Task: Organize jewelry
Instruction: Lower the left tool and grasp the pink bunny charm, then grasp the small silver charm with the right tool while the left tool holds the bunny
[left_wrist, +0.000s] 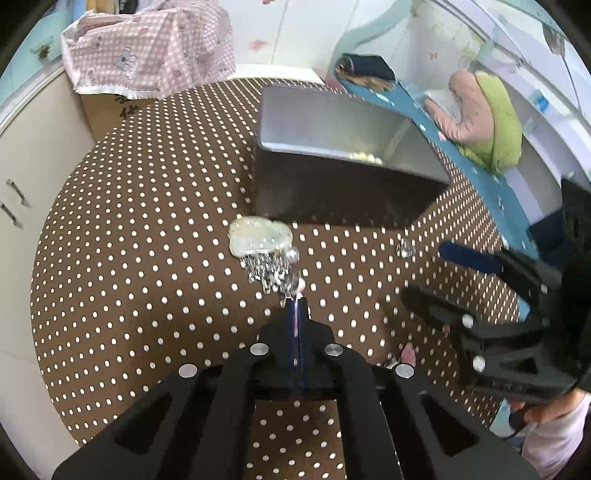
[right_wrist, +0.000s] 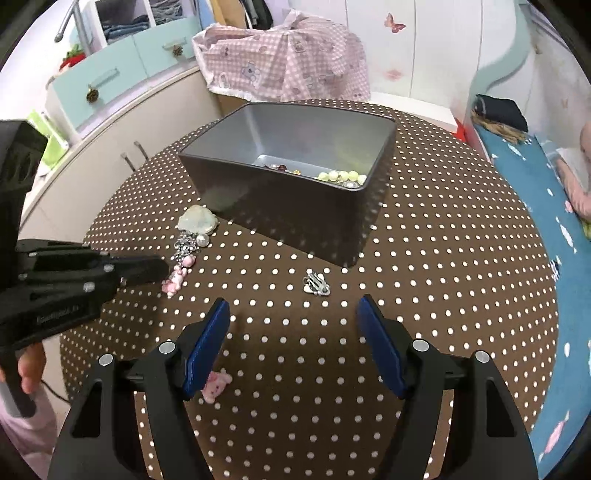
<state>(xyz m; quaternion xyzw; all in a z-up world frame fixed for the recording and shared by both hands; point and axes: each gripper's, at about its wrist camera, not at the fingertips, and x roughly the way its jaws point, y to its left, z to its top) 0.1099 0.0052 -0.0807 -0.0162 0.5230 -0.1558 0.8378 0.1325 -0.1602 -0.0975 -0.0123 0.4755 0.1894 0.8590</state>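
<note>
The left gripper (left_wrist: 298, 300) is clamped on the near pink end of a beaded charm strand (left_wrist: 271, 271), not yet lifted from the dotted table (right_wrist: 424, 295). The right gripper (right_wrist: 293, 314) hangs with jaws apart, empty. The far grey box (right_wrist: 291, 166) already holds pale beads (right_wrist: 341, 176). A silver clip (right_wrist: 316, 283) and pink charm (right_wrist: 216, 386) remain outside.

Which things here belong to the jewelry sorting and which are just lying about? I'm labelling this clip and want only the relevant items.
Part of the job:
- grey box, beads already inside
- dangly piece with pink charms, pinched by the left gripper
- silver clip
- loose pink charm
- right gripper, open

Lying about:
- pink checked cloth
- blue bedding
</note>
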